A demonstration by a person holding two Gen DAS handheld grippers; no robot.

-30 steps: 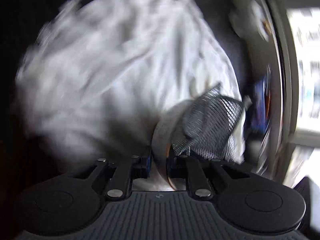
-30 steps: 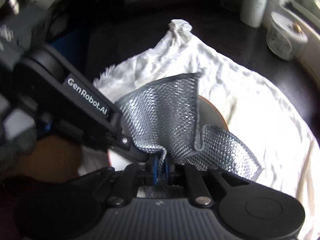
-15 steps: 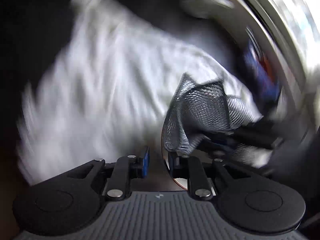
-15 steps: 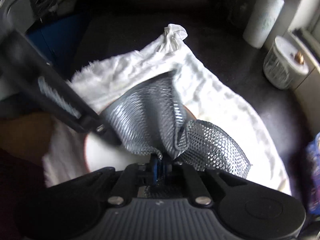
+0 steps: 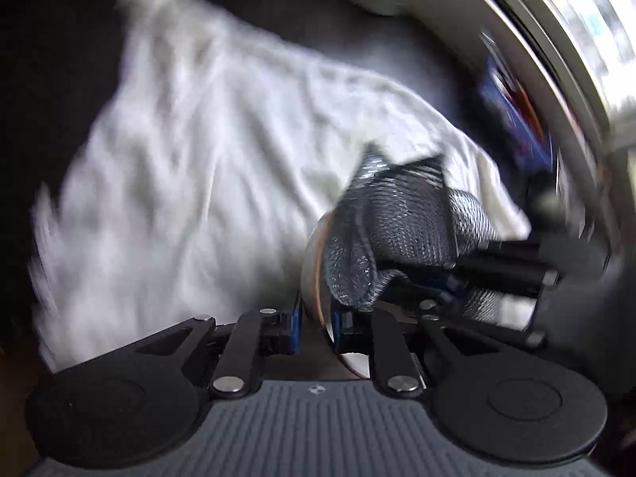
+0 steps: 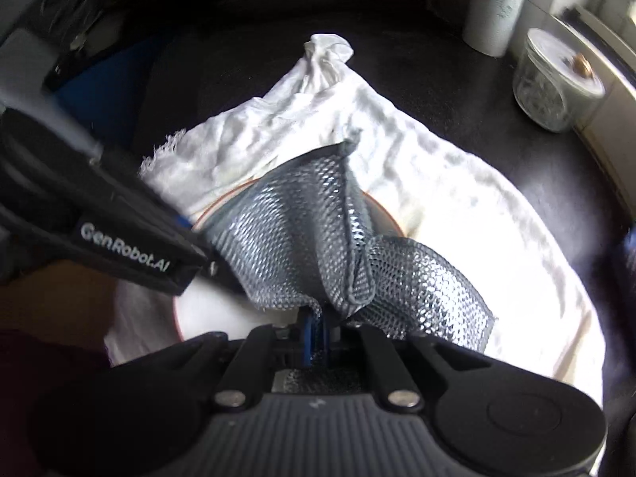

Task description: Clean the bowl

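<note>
One bowl [image 5: 312,266] sits at the centre of what we see, white inside with a thin reddish-brown rim, tilted so that its rim runs between the fingers of our left claw [image 5: 316,328], which is clenched on that rim. From the right wrist view the bowl [image 6: 214,310] lies low and to the left, over the white cloth, mostly covered by a silvery grey mesh scouring cloth [image 6: 318,254]. We have that mesh scouring cloth [image 5: 401,234] pinched at its lower edge in our right claw [image 6: 314,336], whose blue pads are closed tight on the fabric, and the mesh drapes into and over the bowl. Our left claw [image 6: 119,234] reaches in from the left in this view, a printed label on its side.

Under the bowl a crumpled white cloth [image 6: 417,167] is spread on the dark tabletop [image 6: 457,91]. Farther off on the right stand a white paper towel roll [image 6: 497,8] and, near it, a lidded glass jar [image 6: 552,79]. The left wrist view is blurred.
</note>
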